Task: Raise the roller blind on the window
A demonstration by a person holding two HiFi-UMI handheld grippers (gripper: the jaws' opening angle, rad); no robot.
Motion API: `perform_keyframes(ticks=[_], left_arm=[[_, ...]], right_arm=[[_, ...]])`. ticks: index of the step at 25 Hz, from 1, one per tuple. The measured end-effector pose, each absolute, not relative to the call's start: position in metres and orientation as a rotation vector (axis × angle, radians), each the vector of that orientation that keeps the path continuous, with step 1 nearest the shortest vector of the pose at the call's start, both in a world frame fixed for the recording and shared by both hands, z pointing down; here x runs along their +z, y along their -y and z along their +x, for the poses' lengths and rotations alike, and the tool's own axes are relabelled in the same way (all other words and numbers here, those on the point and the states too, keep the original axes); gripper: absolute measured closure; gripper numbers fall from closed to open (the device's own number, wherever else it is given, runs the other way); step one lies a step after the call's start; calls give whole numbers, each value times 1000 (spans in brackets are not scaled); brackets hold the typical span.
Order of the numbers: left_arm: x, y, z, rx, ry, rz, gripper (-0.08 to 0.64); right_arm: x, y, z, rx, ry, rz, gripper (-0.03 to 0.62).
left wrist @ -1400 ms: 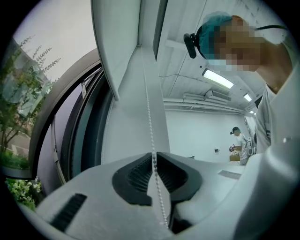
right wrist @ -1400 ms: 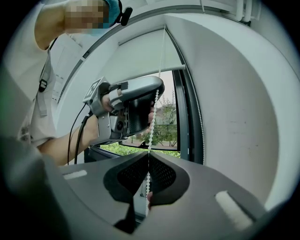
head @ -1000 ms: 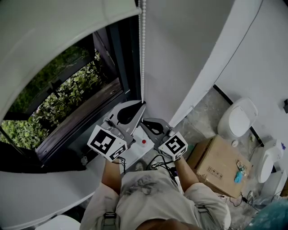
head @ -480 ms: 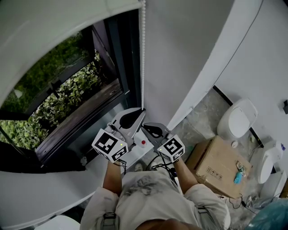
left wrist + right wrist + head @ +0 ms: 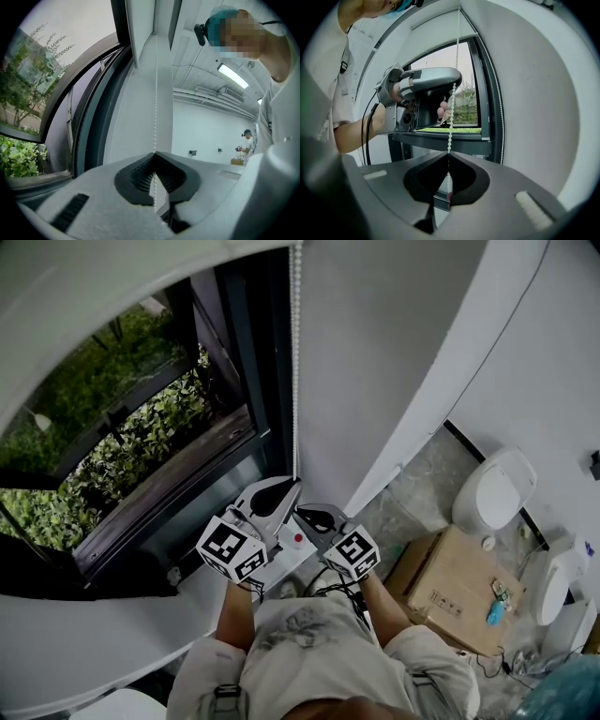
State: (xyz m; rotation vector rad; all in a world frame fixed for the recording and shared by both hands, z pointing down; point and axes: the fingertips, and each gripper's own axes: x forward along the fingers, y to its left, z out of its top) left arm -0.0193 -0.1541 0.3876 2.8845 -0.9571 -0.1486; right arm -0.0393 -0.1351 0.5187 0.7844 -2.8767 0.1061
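A white bead chain (image 5: 296, 362) hangs straight down the dark window frame (image 5: 253, 381). The roller blind (image 5: 94, 296) covers the upper part of the window, and green bushes show below its edge. My left gripper (image 5: 295, 482) is shut on the chain. My right gripper (image 5: 298, 512) is shut on the same chain just beneath it. In the left gripper view the bead chain (image 5: 155, 93) runs down into the closed left gripper (image 5: 154, 153). The right gripper view shows the bead chain (image 5: 451, 122) entering the closed right gripper (image 5: 449, 153), with the left gripper (image 5: 426, 93) above it.
A white wall (image 5: 394, 352) stands right of the chain. On the floor at the right sit a cardboard box (image 5: 455, 587) and white sanitary fixtures (image 5: 494, 488). The window sill (image 5: 159, 512) lies left of my hands. A person (image 5: 247, 140) stands far off in the room.
Both grippers have sunk together, drawing the chain down. The blind's lower edge has risen a little, so more of the window shows.
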Motion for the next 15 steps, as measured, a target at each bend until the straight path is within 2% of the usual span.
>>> perform_keyframes(ticks=[15], left_arm=[[421, 148, -12, -106, 936, 2831, 549]], right_arm=[[553, 134, -34, 173, 2806, 762, 578]])
